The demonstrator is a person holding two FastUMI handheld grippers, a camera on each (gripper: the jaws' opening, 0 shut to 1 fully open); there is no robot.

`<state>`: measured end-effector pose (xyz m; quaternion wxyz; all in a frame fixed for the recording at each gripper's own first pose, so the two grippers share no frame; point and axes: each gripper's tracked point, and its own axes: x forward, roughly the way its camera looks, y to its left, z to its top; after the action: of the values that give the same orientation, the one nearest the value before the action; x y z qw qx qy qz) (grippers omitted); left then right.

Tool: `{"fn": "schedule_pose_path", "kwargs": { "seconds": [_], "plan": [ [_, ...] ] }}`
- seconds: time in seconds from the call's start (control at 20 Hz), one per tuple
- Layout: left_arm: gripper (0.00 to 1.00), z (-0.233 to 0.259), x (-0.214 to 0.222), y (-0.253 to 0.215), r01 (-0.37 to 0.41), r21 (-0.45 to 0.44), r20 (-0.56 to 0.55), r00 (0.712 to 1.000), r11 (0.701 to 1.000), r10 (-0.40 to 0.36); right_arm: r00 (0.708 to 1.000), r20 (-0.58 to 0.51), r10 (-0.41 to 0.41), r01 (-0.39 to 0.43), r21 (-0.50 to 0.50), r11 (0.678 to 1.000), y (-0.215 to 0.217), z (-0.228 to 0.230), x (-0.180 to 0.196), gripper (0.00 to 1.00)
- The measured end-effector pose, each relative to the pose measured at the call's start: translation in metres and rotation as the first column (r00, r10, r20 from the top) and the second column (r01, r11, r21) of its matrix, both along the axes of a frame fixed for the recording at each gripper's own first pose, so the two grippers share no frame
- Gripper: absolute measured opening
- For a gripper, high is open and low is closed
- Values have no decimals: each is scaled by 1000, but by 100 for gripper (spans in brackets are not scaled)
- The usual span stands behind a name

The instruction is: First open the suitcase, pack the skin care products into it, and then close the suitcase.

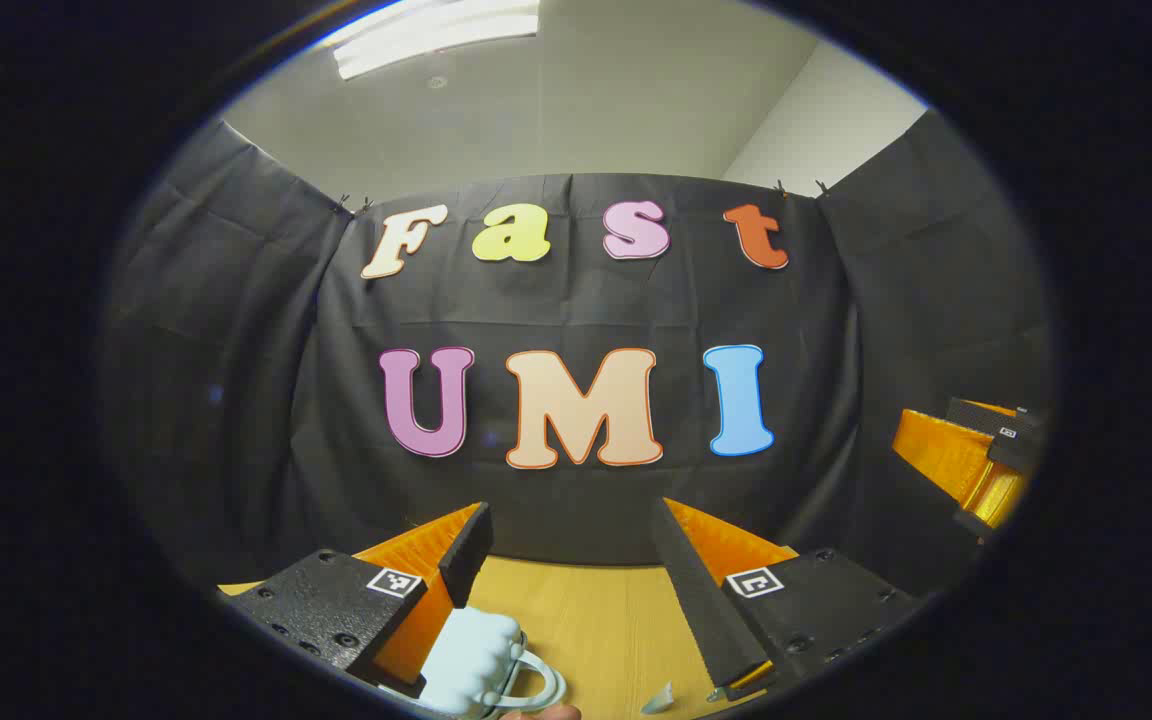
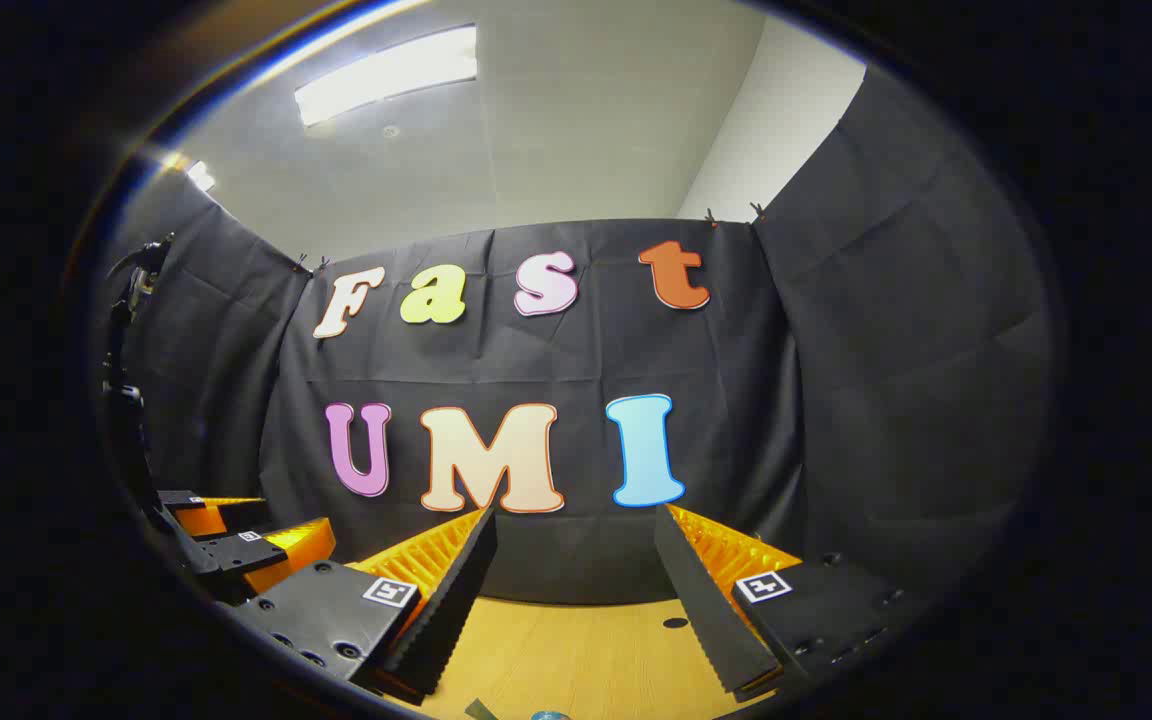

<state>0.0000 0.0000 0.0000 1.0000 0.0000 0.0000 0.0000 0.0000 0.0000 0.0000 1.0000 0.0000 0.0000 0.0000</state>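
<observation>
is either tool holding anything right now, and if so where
Nothing is held. The left tool and the right tool both stand open over the wooden table. A pale blue object sits under the left tool's finger, not clamped.

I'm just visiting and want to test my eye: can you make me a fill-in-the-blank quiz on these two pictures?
1. Both hand-held grippers, left and right, have their fingers spread ____.
2. Below them lies a ____ table.
3. In the left gripper view, a pale blue object sits by the ____ finger.

Missing words: open; wooden; left
</observation>
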Motion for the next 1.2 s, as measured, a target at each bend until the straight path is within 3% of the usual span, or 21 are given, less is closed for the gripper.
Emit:
{"fn": "schedule_pose_path", "kwargs": {
  "seconds": [0.65,0.8,1.0,1.2],
  "plan": [
    [94,-25,9,16,21,-2,-49,999,1000,-21,997,-56,-45,45,-2,999,11,-21,8,99],
    [94,-48,6,14,33,-7,-102,994,999,-34,996,-77,-40,39,-11,999,15,-29,4,99],
    [95,-104,4,16,33,-9,-233,972,999,-35,992,-113,-51,48,-34,998,12,-41,-2,99],
    [95,-162,-2,10,63,3,-368,928,998,-58,982,-170,-78,68,-64,996,4,-56,-10,99]
  ]
}}
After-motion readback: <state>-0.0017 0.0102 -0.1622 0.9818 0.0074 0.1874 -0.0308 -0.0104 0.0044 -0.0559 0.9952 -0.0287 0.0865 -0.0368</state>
